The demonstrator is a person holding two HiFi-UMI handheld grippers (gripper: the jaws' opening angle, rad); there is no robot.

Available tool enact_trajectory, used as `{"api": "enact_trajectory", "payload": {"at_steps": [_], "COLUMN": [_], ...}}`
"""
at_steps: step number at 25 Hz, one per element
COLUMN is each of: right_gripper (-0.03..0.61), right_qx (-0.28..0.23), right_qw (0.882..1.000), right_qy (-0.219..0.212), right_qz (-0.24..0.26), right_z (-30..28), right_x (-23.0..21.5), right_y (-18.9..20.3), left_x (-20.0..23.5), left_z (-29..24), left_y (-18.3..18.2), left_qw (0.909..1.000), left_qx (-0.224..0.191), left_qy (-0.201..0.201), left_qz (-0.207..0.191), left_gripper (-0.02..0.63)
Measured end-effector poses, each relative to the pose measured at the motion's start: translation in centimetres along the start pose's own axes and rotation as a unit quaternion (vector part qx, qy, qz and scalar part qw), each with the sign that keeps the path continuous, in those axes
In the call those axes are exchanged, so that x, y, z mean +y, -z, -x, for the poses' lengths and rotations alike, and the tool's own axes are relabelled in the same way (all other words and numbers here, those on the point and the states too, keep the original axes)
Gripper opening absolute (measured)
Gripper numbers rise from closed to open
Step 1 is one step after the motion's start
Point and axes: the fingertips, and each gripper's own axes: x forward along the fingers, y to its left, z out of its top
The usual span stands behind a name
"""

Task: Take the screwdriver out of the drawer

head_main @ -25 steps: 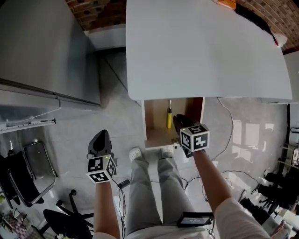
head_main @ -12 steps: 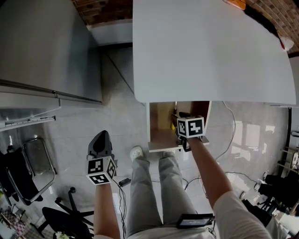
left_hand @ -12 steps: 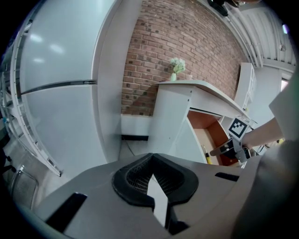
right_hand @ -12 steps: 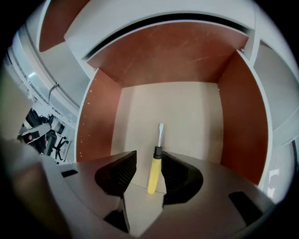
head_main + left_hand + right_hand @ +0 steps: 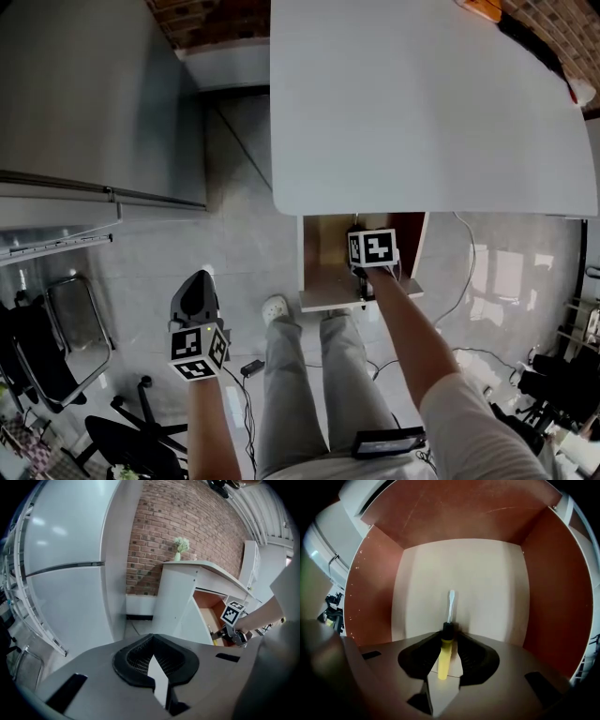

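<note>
Here the biggest thing in sight is the grey refrigerator (image 5: 94,103) off to the person's left, and next to it the white worktop (image 5: 431,103), which fills the upper part of the head view. Under its near edge the wooden drawer (image 5: 323,272) stands pulled out above the person's legs, with a pale floor and reddish-brown walls. The left gripper (image 5: 199,281) hangs low at the person's side, well apart from the drawer. Its jaws are pressed together with nothing between them, so it has no part in the job at present. The right gripper (image 5: 449,634) reaches down into the drawer, and its own view looks straight along the drawer floor to the back wall. The screwdriver (image 5: 445,656) is between its jaws: the yellow handle runs back into the throat of the gripper, the black collar sits right at the jaw tips, and the thin metal blade points away over the drawer floor. The jaws appear to be pinching it at the collar and upper handle, though the tool is low inside the drawer and not lifted clear. The step in hand is thus the grasp itself. The next move, as I judge it, calls for a firm hold and a straight lift up and back toward the person, with the blade kept off the drawer's front lip and the underside of the worktop.
</note>
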Motion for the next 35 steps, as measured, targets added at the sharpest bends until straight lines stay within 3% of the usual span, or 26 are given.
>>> {"api": "enact_trajectory", "payload": {"at_steps": [3,17,35], "right_gripper": [0.087,0.077,0.077], "right_qx": [-0.007,-0.033,-0.069], "right_qw": [1.000,0.999,0.995], "right_qy": [0.012,-0.014,-0.077], "right_qz": [0.000,-0.037,0.006], "right_z": [-0.1,2.4,13.8], "right_x": [-0.4,-0.3,2.6], "right_y": [0.0,-0.1,-1.4], "left_x": [-0.1,-1.6,-3.5], "left_z": [0.1,1.1,6.1], "left_y": [0.2,-0.5,-6.8], "left_qw": [1.0000,1.0000,0.9997], "left_qx": [0.002,-0.004,-0.024], "left_qy": [-0.002,0.002,0.008], "left_qz": [0.002,0.002,-0.003], "left_gripper": [0.005,0.005,0.005]}}
